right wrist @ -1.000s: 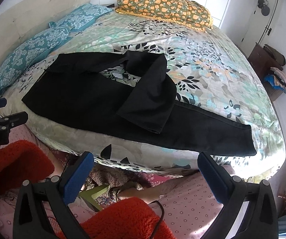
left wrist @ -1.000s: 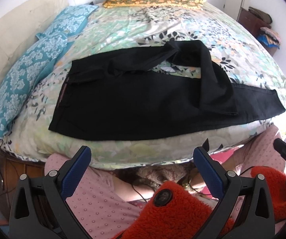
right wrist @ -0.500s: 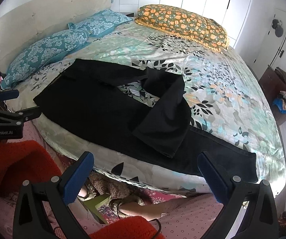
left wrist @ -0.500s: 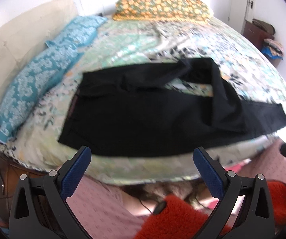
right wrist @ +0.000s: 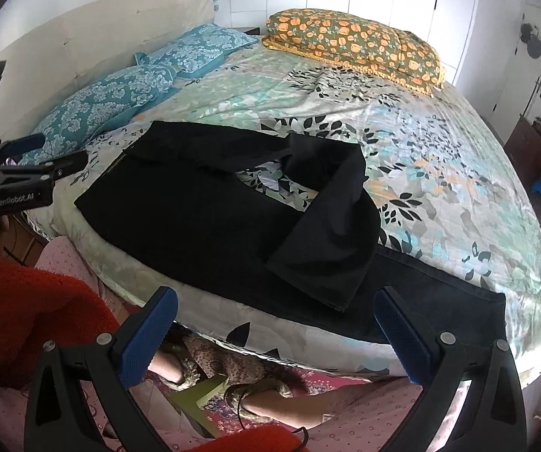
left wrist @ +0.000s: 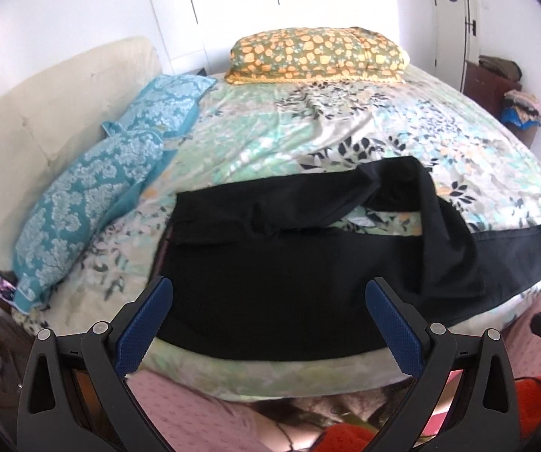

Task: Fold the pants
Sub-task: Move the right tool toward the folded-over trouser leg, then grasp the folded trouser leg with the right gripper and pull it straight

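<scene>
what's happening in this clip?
A person with a gripper in each hand is about to fold black pants spread on a bed. One leg is flopped back across the other. Left gripper and right gripper are both open and hover at the bed's near edge, holding nothing.
</scene>
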The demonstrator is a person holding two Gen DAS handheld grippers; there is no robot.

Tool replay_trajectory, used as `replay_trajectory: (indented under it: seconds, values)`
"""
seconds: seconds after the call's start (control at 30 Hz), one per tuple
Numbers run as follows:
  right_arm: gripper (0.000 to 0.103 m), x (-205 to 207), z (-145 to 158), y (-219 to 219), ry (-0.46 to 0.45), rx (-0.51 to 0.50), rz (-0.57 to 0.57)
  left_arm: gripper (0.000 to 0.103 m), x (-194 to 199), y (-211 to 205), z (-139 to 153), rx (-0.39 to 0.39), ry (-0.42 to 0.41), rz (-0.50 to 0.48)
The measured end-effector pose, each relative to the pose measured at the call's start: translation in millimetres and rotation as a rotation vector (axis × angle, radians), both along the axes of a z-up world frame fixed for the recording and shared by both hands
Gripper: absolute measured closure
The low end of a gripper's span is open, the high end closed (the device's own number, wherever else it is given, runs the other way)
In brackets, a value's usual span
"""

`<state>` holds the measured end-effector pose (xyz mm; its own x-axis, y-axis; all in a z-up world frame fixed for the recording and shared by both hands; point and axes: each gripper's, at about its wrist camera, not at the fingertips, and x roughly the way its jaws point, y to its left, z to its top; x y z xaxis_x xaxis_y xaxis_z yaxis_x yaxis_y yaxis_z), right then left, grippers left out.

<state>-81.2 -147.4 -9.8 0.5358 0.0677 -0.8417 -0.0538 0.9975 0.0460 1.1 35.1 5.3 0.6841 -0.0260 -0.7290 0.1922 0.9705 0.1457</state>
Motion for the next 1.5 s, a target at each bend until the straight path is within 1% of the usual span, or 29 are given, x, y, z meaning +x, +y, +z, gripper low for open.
replay_trajectory:
  seconds: [0.07,0.13,0.2,0.3,0.4,0.5,0.7,0.77,0.8,0.83,0.87,0.9,0.93,1.0,1.07,1.1,1.13,1.2,1.23,1.3,1.33,1.43,1.5]
  values:
    - [0.0,1,-2,-10,0.01,0.032,-0.035,0.001,-3,-4,-8,-0.039,0.049,-0.009]
    - [0.0,2,-2,-17,0.005,0.033,-0.063,0.001,-8,-8,-17,-0.059,0.092,-0.024]
    - [0.0,2,-1,-19,-0.01,0.02,-0.068,0.001,-12,-11,-22,-0.046,0.108,-0.035]
    - [0.0,3,1,-18,-0.038,0.002,-0.061,0.001,-13,-13,-24,-0.025,0.105,-0.031]
    - [0.0,3,2,-19,-0.063,0.007,-0.064,0.001,-12,-11,-20,-0.041,0.099,-0.019]
    - [0.0,1,2,-19,-0.095,0.005,-0.07,0.001,-13,-11,-21,-0.04,0.098,-0.015]
    - [0.0,-2,2,-23,-0.131,-0.044,-0.076,0.001,-11,-13,-26,-0.036,0.117,-0.023]
    - [0.0,-2,-1,-22,-0.15,-0.077,-0.036,0.001,-10,-12,-26,-0.029,0.115,-0.02]
    - [0.0,-1,-6,-20,-0.132,-0.111,0.006,0.001,-9,-10,-25,-0.02,0.11,-0.007]
    - [0.0,1,-13,-19,-0.093,-0.148,0.043,0.001,-8,-6,-25,-0.016,0.107,0.008]
    - [0.0,6,-24,-21,-0.034,-0.2,0.088,0.001,-6,0,-24,-0.019,0.105,0.031]
    - [0.0,8,-30,-24,-0.011,-0.226,0.104,0.001,-4,8,-24,-0.031,0.106,0.055]
    - [0.0,10,-34,-34,-0.012,-0.248,0.102,0.001,-2,17,-25,-0.045,0.112,0.081]
    - [0.0,14,-36,-53,-0.025,-0.262,0.067,0.001,1,34,-31,-0.068,0.134,0.138]
    - [0.0,24,-38,-71,-0.034,-0.264,0.038,0.001,4,44,-38,-0.081,0.166,0.173]
    - [0.0,28,-40,-76,-0.049,-0.257,0.042,0.001,5,47,-42,-0.091,0.187,0.187]
    - [0.0,34,-44,-79,-0.064,-0.244,0.064,0.001,5,49,-46,-0.102,0.207,0.194]
    - [0.0,46,-59,-77,-0.043,-0.199,0.124,0.001,6,46,-51,-0.119,0.241,0.193]
    - [0.0,54,-71,-72,-0.01,-0.161,0.155,0.001,6,44,-52,-0.12,0.248,0.187]
    - [0.0,62,-89,-61,0.038,-0.132,0.202,0.001,4,36,-51,-0.111,0.251,0.166]
    - [0.0,66,-98,-51,0.043,-0.133,0.24,0.001,2,32,-50,-0.099,0.244,0.155]
    - [0.0,71,-119,-21,0.005,-0.15,0.351,0.001,-1,24,-49,-0.06,0.231,0.14]
    - [0.0,80,-134,-7,0.018,-0.162,0.374,0.001,0,24,-50,-0.054,0.245,0.141]
